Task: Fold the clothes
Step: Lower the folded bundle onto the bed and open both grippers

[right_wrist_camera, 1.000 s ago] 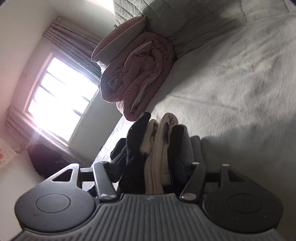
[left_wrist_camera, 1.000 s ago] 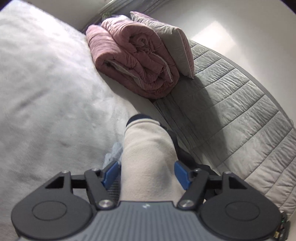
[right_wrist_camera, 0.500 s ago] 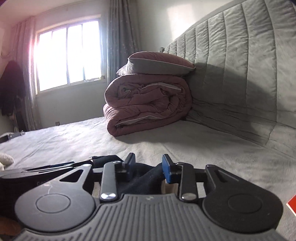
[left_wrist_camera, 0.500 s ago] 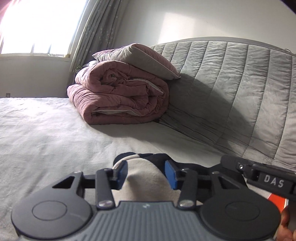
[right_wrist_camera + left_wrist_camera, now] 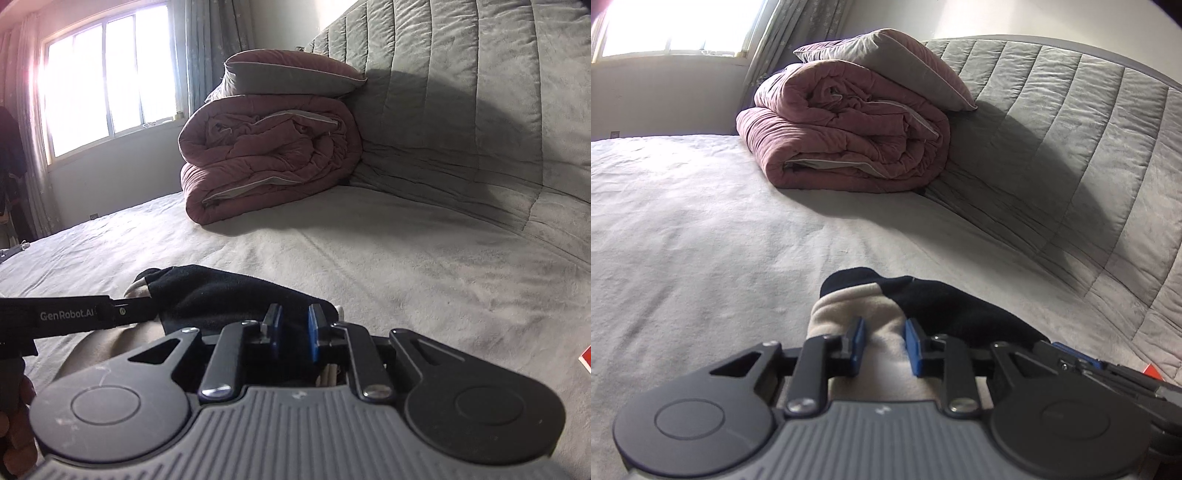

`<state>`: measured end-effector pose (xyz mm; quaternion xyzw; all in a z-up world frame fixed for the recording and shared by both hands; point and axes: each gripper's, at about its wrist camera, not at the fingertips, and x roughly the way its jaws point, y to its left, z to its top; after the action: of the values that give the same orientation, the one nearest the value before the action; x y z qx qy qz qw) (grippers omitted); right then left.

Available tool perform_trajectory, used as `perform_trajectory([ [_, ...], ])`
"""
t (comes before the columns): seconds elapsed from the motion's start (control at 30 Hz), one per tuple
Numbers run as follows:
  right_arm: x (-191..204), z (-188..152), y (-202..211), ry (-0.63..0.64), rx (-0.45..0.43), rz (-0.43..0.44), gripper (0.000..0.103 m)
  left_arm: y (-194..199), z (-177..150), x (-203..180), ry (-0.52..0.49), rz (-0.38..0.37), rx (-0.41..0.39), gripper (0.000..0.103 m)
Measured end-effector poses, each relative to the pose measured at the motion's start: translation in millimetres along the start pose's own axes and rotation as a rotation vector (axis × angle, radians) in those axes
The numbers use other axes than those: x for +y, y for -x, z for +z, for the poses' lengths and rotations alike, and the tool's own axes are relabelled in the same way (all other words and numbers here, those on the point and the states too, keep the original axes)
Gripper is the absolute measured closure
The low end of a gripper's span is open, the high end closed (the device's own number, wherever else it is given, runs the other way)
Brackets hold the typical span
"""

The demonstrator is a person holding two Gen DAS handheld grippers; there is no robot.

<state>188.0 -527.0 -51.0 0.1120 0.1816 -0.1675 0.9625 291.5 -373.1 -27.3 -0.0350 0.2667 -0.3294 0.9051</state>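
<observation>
Window (image 5: pixel 107 85) glowing at left, pink duvet (image 5: pixel 846 136) stacked against the grey headboard (image 5: pixel 1071 147). On the bed (image 5: pixel 683 240), your cream-and-navy garment (image 5: pixel 886 314) runs away from you, toward the headboard. Left hand-held gripper (image 5: pixel 883 345) closing on cream cloth; right hand-held gripper (image 5: pixel 293 330) closing on navy cloth.

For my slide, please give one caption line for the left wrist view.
Left gripper closing on a cream and navy garment lying on the bed, a rolled pink quilt behind.

A home bedroom — bed (image 5: pixel 701 229), padded headboard (image 5: pixel 1071 147), folded duvet (image 5: pixel 849 140), curtained window (image 5: pixel 107 81).
</observation>
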Motion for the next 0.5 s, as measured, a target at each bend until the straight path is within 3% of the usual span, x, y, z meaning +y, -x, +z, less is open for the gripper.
perform_trajectory([
  [0.03,0,4,9,-0.002,0.003,0.020,0.077,10,1,-6,-0.019,0.016,0.000,0.072],
  [0.13,-3,19,37,-0.006,-0.021,0.071,0.067,47,1,-16,-0.018,0.016,-0.007,0.054],
  [0.2,-3,31,53,-0.008,-0.009,0.084,0.062,66,0,-18,-0.017,0.013,0.016,0.049],
  [0.27,2,38,66,0.020,0.023,0.087,0.056,81,1,-22,-0.035,0.031,0.057,0.038],
  [0.3,4,42,73,0.035,0.039,0.087,0.052,87,2,-23,-0.038,0.047,0.073,0.027],
  [0.33,7,42,77,0.049,0.062,0.075,0.041,94,2,-25,-0.037,0.067,0.087,0.017],
  [0.37,11,42,81,0.063,0.084,0.064,0.032,101,1,-26,-0.037,0.085,0.101,0.014],
  [0.5,23,26,94,0.084,0.168,0.025,0.020,118,-13,-31,-0.072,0.165,0.158,0.001],
])
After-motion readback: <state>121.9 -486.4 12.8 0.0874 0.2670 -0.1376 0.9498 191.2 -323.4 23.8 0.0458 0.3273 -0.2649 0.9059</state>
